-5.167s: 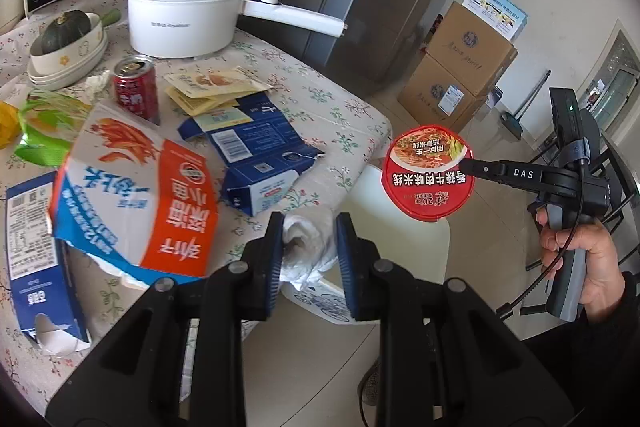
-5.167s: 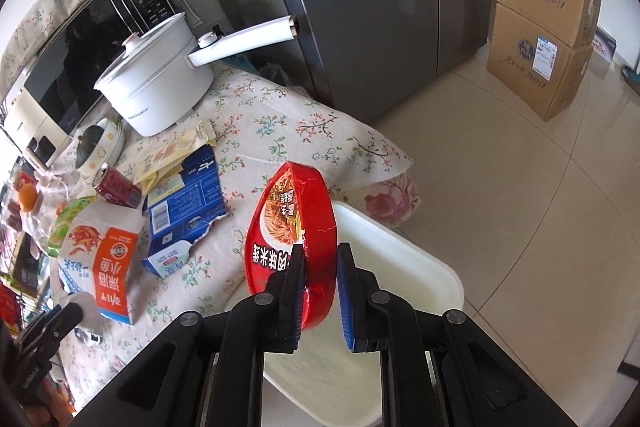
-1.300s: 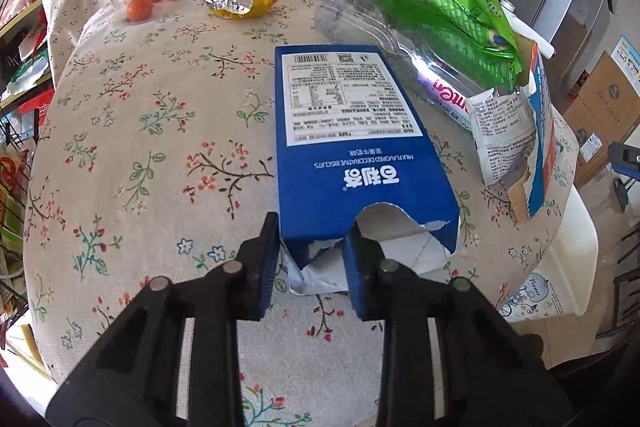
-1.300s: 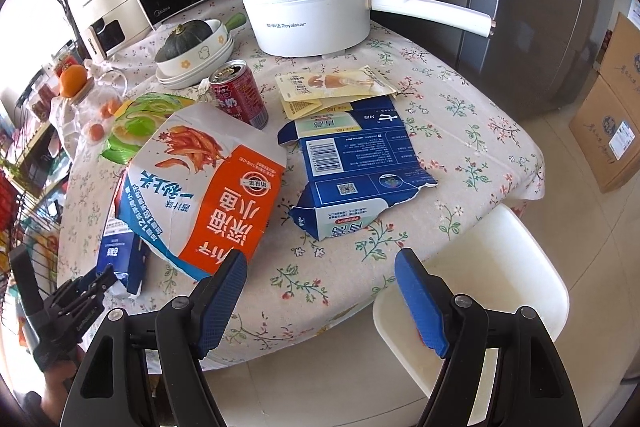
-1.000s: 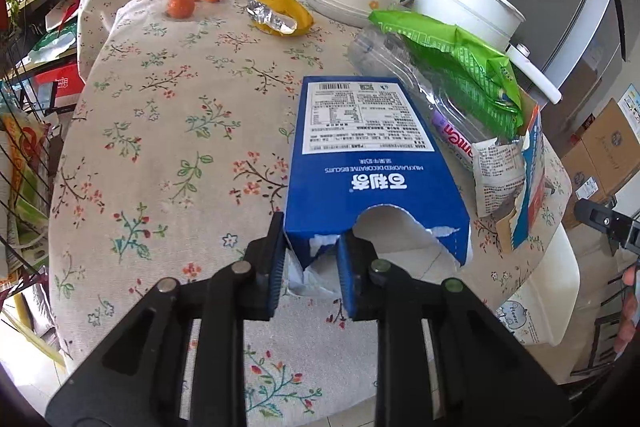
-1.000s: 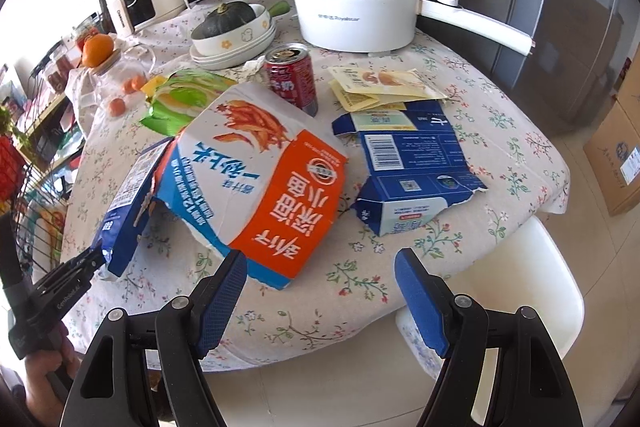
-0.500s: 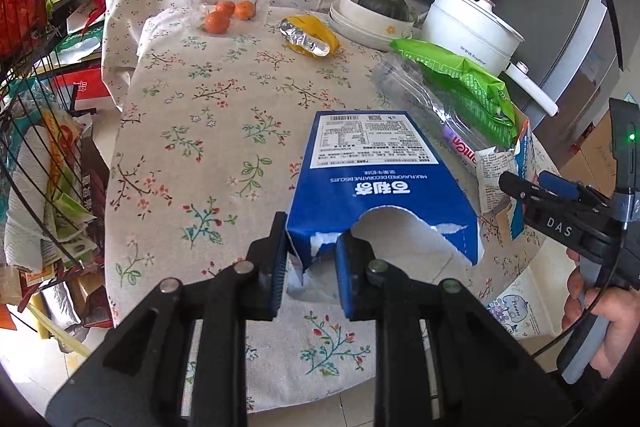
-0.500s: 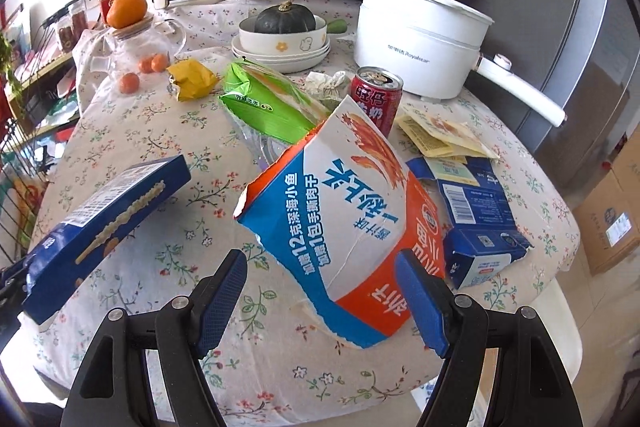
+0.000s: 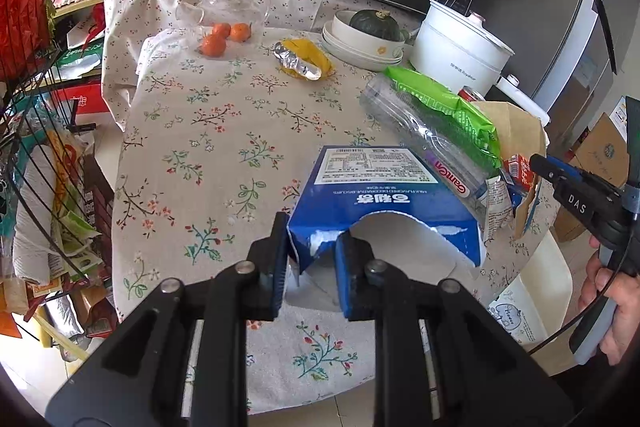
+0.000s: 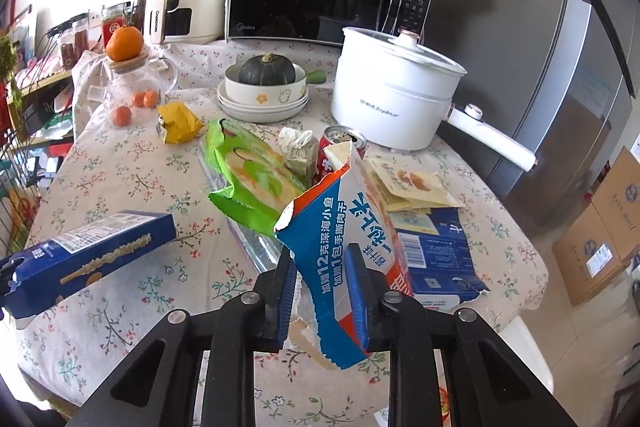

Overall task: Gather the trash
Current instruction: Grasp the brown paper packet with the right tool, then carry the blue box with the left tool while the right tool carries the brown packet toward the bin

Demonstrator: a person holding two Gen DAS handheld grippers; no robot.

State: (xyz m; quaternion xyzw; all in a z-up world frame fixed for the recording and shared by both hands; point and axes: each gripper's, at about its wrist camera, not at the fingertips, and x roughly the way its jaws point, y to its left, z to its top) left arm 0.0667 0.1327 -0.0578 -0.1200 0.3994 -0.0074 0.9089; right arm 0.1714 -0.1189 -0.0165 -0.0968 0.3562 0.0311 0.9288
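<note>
A torn blue biscuit box (image 9: 380, 183) is lifted at its ragged end off the floral tablecloth (image 9: 208, 131). My left gripper (image 9: 312, 239) is shut on that torn edge. The same box (image 10: 92, 251) hangs tilted at the left of the right wrist view. An orange, blue and white snack carton (image 10: 352, 227) stands tipped up on the table. My right gripper (image 10: 320, 267) has its jaws closing on the carton's torn wall, one pad on each side of it. In the left wrist view the right gripper (image 9: 538, 163) reaches into the carton's brown inside (image 9: 516, 131).
On the table lie a green bag (image 10: 248, 175) over a clear bottle (image 9: 404, 123), a red can (image 10: 340, 143), a flat blue carton (image 10: 436, 255), yellow sachets (image 10: 408, 187) and a yellow wrapper (image 10: 176, 123). A white pot (image 10: 392, 95) stands behind them. A white bin (image 9: 532, 291) stands below the table's right edge.
The right gripper's wide-open jaws have come in around the snack carton's wall, and the carton is tipped up. The left gripper has drawn back and up with the blue box.
</note>
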